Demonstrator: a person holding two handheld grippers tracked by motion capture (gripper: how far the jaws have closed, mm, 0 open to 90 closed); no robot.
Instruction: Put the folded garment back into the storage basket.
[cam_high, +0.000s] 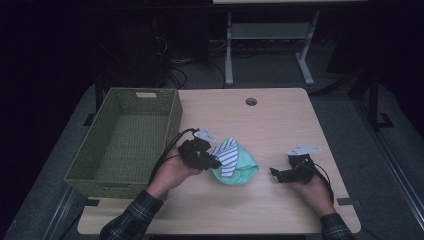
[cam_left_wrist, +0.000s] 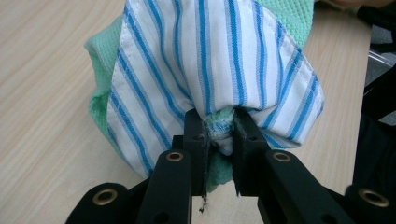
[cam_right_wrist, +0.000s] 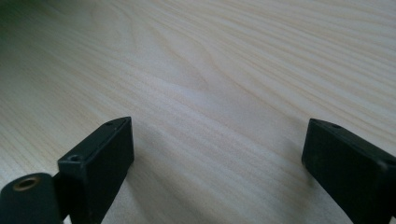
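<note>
A white cloth with blue stripes (cam_high: 226, 155) lies bunched with a mint green cloth (cam_high: 243, 167) at the middle of the wooden table (cam_high: 280, 115). My left gripper (cam_high: 216, 162) is shut on both cloths. In the left gripper view the striped cloth (cam_left_wrist: 210, 60) and a fold of the green cloth (cam_left_wrist: 219, 123) are pinched between the black jaws of the left gripper (cam_left_wrist: 219, 126), lifted off the table. My right gripper (cam_high: 276, 174) rests near the table's right front, open, apart from the cloths. In the right gripper view the right gripper (cam_right_wrist: 217, 140) has bare wood between its wide jaws.
A woven olive-green basket (cam_high: 172, 117) stands on the table's left side. A round cable hole (cam_high: 251, 101) sits near the far edge. Beyond the table are a white desk frame (cam_high: 229, 50) and dark floor with cables.
</note>
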